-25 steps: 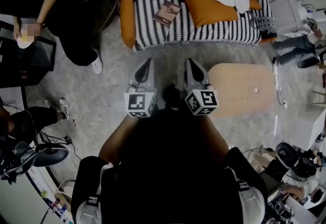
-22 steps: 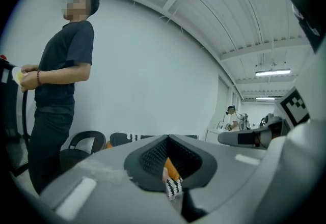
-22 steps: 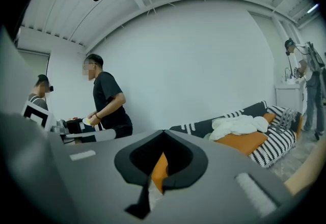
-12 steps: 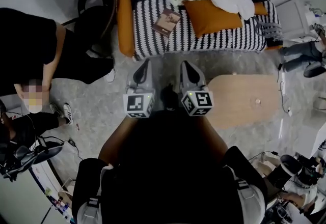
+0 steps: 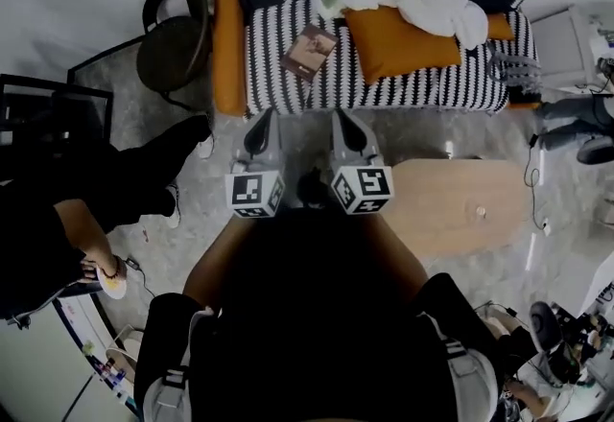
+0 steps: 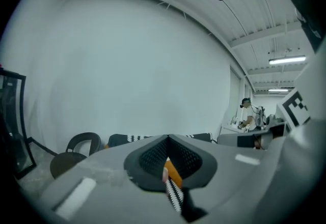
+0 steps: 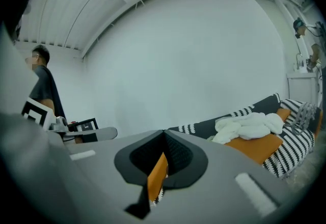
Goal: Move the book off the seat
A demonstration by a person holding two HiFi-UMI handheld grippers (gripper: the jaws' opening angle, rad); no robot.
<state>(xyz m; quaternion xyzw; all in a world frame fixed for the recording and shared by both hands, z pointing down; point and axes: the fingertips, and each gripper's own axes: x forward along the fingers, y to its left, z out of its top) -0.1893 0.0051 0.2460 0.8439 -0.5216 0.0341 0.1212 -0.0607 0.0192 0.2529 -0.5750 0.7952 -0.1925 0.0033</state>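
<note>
- Moved closer to striped sofa [image 5: 422,84] than 1 s back.
- Noted left gripper [image 5: 261,115] and right gripper [image 5: 343,115] jaws pressed together, empty.
- Spotted book [image 5: 310,53] flat on seat, beside orange cushion [image 5: 398,38].
- Should open 1 jaw pair, come in low, pinch book's near edge.

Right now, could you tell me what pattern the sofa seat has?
The sofa seat is black-and-white striped, clearest in the head view.
</note>
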